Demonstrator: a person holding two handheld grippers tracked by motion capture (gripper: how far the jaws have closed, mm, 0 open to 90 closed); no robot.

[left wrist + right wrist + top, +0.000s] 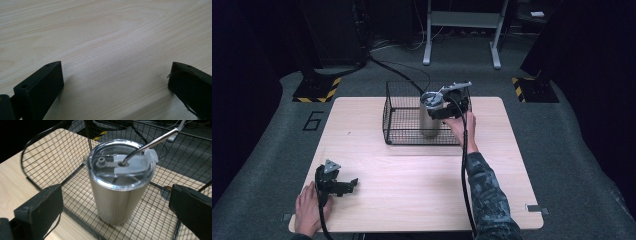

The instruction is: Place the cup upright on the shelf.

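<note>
Near edge of the tabletop (pixel 412 200), toward its near-left corner: left gripper (pixel 353 182) resting on the wood w/ a hand (pixel 309 207) behind it, jaws spread wide, nothing btwn them; left gripper view has just bare wood grain btwn the two black jaws. Middle of the tabletop bare. Farther back, at the far edge approx centre: black wire basket (pixel 401 127), open top, sitting on the wood. Inside it, toward its right side, a steel tumbler (pixel 429 120) stands upright on the mesh floor, clear lid (pixel 122 167) on, metal straw (pixel 150 143) through the lid hole & tilted away up-right in the right gripper view. Right gripper (pixel 435 113) comes in over the basket's right wall at the tumbler's top, forearm in a patterned sleeve (pixel 484 190) reaching from the near-right. In the right gripper view its jaws are wide apart, one each side of the tumbler, not touching it. Cable (pixel 465 165) trails back along the arm.
</note>
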